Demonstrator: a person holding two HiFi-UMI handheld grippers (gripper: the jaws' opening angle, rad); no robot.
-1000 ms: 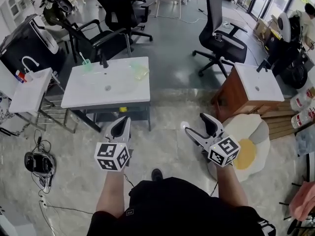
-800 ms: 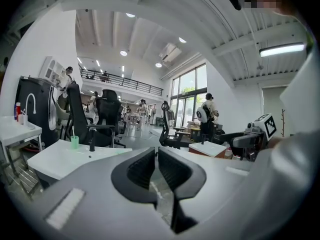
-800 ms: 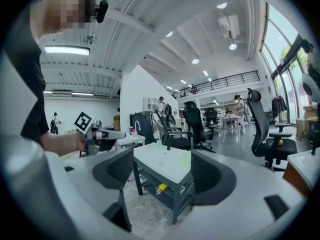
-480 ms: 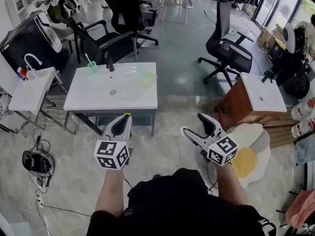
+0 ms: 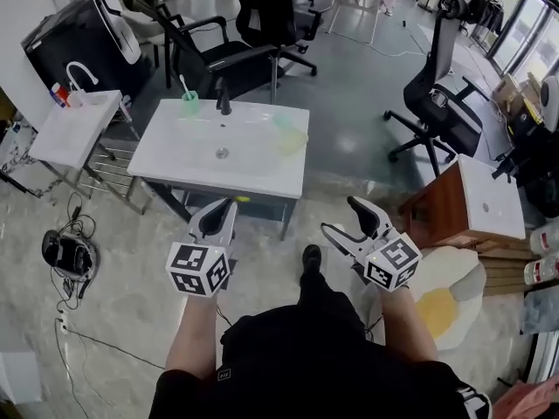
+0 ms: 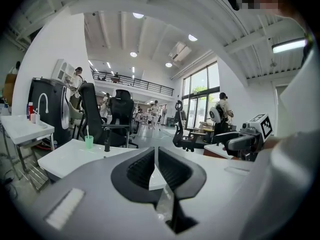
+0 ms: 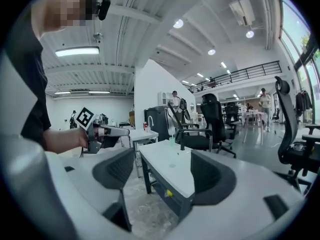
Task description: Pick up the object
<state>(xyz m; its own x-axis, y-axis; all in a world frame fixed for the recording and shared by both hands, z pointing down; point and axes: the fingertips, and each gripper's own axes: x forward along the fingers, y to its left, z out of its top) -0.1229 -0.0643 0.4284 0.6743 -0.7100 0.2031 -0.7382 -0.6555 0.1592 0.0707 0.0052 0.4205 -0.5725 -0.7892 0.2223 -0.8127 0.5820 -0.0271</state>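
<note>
While short of the near edge of the table, carries nothing: left claw pinched to a slit, right claw spread wide. Leaves the pale cup near the far right corner. Risks knocking it off that edge with a hasty reach.

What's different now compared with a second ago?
The person has stepped forward: a shoe now shows ahead, and the white sink table looks slightly nearer. Nothing was grasped or released. The left gripper stays shut and the right gripper open, both empty.
</note>
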